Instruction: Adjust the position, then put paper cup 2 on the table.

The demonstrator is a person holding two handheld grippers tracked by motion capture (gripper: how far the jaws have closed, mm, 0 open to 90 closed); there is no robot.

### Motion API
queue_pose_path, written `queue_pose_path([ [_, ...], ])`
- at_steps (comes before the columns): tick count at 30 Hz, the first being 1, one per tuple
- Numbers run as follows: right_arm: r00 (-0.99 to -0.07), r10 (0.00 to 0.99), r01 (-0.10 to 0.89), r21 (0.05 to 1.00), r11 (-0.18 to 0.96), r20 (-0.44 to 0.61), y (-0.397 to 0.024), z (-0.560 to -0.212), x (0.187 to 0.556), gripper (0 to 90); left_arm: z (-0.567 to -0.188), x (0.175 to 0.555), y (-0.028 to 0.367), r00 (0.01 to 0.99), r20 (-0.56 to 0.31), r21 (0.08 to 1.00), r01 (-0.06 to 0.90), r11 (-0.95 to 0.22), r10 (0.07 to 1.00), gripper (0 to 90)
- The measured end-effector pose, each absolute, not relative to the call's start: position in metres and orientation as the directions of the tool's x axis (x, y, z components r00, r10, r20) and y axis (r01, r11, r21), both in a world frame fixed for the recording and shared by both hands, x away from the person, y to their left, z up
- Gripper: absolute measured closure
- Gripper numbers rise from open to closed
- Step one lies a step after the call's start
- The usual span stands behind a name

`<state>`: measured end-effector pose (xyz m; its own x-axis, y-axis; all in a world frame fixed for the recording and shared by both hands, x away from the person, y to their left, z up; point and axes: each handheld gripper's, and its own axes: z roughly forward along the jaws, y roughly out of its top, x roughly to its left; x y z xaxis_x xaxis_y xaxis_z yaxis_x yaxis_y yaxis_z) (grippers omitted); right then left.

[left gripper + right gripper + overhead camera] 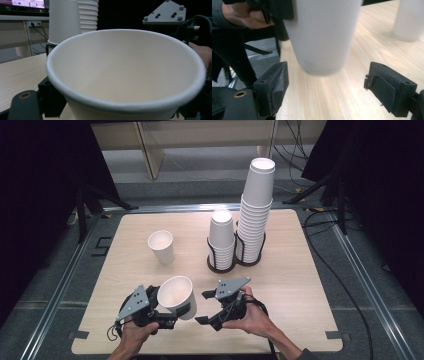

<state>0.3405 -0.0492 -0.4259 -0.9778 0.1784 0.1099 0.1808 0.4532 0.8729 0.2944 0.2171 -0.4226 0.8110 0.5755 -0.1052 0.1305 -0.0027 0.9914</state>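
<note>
We find the left gripper (pixel 167 312) closed around a white paper cup (pixel 176 296), which sits between its jaws with the mouth tilted up toward that gripper's own camera and the base lifted off the table (pixel 295 285). The right gripper (pixel 206 307) stands just beside it, jaws spread wide and holding nothing, with the cup's base (pixel 322 63) directly ahead of them and untouched. Farther ahead of both grippers we note a second cup (pixel 161 246) standing alone and two stacks of cups (pixel 242 225) in a black holder (pixel 222 266).
</note>
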Motion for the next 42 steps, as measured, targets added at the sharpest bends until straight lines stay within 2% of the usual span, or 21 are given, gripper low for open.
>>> queue_pose_path([
  [9, -0.964, 0.253, 0.193, 0.864, 0.465, 0.079, -0.063, -0.428, 0.343, 21.2, -0.424, 0.302, 0.225, 0.771, -0.034, 0.994, 0.095, -0.062, 0.635, 15.7],
  [10, -0.959, 0.266, 0.219, 0.856, 0.469, 0.100, -0.065, -0.429, 0.343, 21.4, -0.425, 0.304, 0.226, 0.761, -0.022, 0.994, 0.086, -0.068, 0.649, 15.7],
  [15, -0.945, 0.315, 0.234, 0.861, 0.451, 0.092, -0.074, -0.432, 0.345, 20.1, -0.429, 0.311, 0.234, 0.715, -0.009, 0.990, 0.106, -0.096, 0.699, 15.6],
  [21, -0.933, 0.343, 0.261, 0.861, 0.437, 0.109, -0.082, -0.435, 0.343, 19.5, -0.432, 0.317, 0.239, 0.684, -0.009, 0.991, 0.101, -0.082, 0.729, 15.6],
  [28, -0.926, 0.366, 0.256, 0.866, 0.429, 0.093, -0.089, -0.437, 0.342, 18.7, -0.435, 0.322, 0.248, 0.635, -0.005, 0.984, 0.141, -0.109, 0.773, 15.6],
  [37, -0.872, 0.473, 0.331, 0.861, 0.386, 0.124, -0.107, -0.438, 0.340, 17.9, -0.440, 0.329, 0.256, 0.608, -0.010, 0.983, 0.151, -0.103, 0.794, 15.6],
  [42, -0.862, 0.496, 0.329, 0.864, 0.381, 0.110, -0.115, -0.440, 0.341, 17.7, -0.442, 0.333, 0.262, 0.586, -0.014, 0.981, 0.164, -0.102, 0.810, 15.6],
])
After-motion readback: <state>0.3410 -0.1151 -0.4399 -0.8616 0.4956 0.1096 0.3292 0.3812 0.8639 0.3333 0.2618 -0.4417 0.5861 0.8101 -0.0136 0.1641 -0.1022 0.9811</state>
